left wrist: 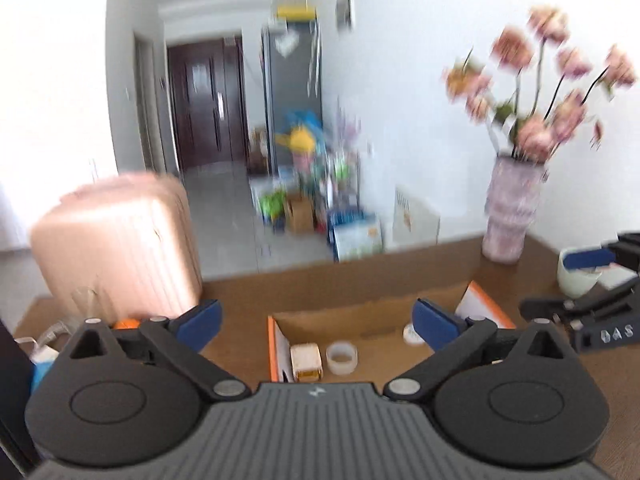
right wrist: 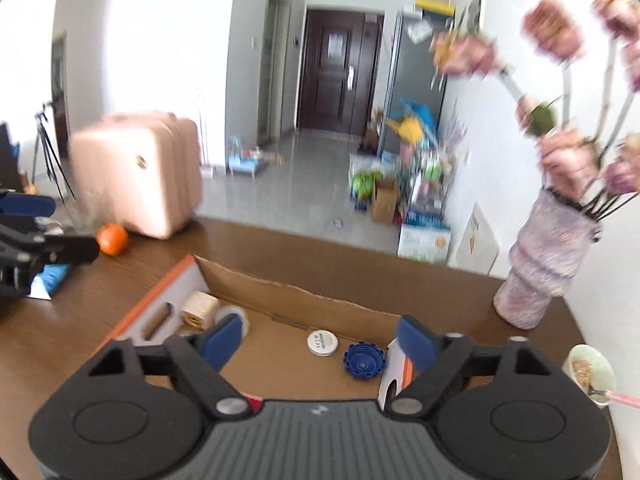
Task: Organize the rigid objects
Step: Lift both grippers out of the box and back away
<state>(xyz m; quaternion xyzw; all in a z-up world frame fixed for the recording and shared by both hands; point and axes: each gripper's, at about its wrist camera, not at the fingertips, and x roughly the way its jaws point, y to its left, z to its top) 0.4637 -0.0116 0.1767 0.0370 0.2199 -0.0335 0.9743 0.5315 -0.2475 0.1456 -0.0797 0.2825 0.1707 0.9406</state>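
Both tongs are spread wide with nothing between them. The left gripper (left wrist: 316, 320) with its blue pads hangs over the left end of the open brown cardboard box with orange edges (left wrist: 273, 344), which sits in the middle of the brown wooden table (left wrist: 248, 292). The right gripper (right wrist: 320, 340) hangs over the right end of the same box. The things being tidied lie inside the box: a small pale wooden block (right wrist: 199, 309) and a clear roll of tape (left wrist: 341, 357) at the left end, and a round white lid (right wrist: 322, 343) and a blue ridged cap (right wrist: 364, 361) nearer the right end. I think a few things could go wrong. The pictures are smeary, so the hands seem to be going fast, and a fast swing could knock over the tall pink bumpy vase of pink flowers (right wrist: 544, 256) near the table's far right corner. A wide tong could also catch the box wall and shove the box, or bump the white bowl of food with a spoon (right wrist: 590, 372) by the right edge. The round orange fruit (right wrist: 113, 239) near the far left edge could roll off if nudged. Only the right view shows the blue cap and what is in the bowl. The left view shows the tape roll far more clearly.
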